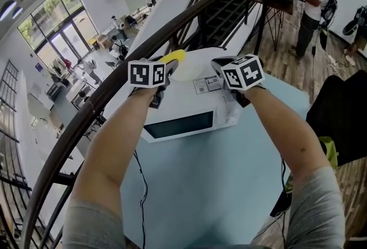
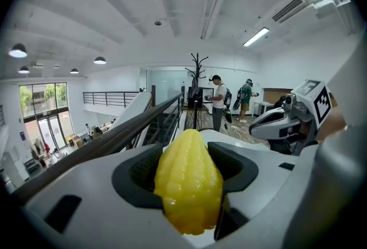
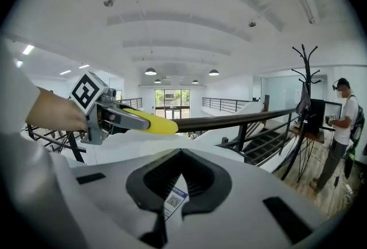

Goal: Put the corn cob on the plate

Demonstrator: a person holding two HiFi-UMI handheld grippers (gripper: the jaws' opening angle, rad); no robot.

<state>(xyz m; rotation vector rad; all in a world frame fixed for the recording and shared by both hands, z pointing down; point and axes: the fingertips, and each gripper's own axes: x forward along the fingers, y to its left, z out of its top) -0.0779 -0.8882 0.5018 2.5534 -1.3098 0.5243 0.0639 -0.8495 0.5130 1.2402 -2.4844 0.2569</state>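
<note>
Corn cob [image 1: 175,57] is clamped in left tool [image 1: 163,65], upper centre of head view, at left rim of plate [image 1: 194,73] on top of microwave [image 1: 183,121]. Right tool [image 3: 179,183] is narrowly apart and empty, at the plate's right. Risk: the cob is round, so if let go off-centre it likely rolls off the plate, past the microwave edge toward railing [image 1: 86,121]. Right tool crowds that side. Open room: desk [image 1: 229,185], lower frame.
</note>
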